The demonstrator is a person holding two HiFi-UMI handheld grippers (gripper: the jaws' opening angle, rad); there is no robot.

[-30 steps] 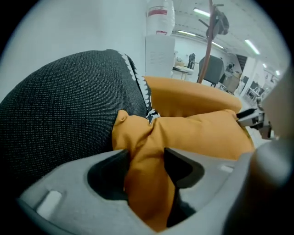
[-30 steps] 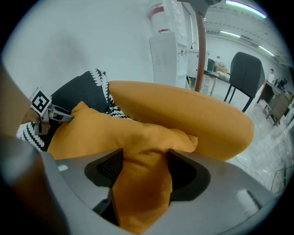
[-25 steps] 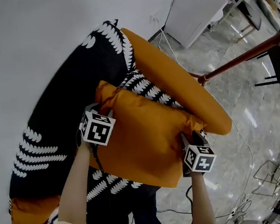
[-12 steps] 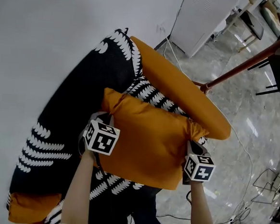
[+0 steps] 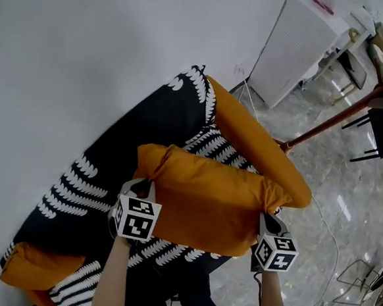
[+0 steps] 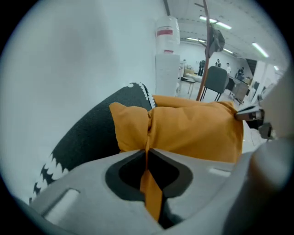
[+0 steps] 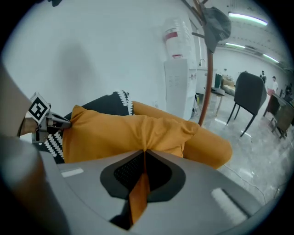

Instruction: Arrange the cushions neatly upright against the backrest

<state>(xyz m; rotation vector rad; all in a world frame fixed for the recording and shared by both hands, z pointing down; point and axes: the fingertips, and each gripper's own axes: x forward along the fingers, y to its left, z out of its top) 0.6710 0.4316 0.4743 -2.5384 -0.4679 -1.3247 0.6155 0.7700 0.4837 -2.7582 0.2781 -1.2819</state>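
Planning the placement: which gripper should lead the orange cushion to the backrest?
Likely left. Both grip the cushion, but the left gripper is nearer the backrest; the right gripper is by the orange armrest.

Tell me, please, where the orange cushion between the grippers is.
Head view, centre: the cushion hangs above the black sofa, its ends pinched by the left gripper and right gripper, with the orange armrest just behind it.

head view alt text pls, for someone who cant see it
An orange cushion is held over a black sofa with white leaf print, pinched at each end by the left gripper and the right gripper. The sofa's orange arm lies just beyond it.
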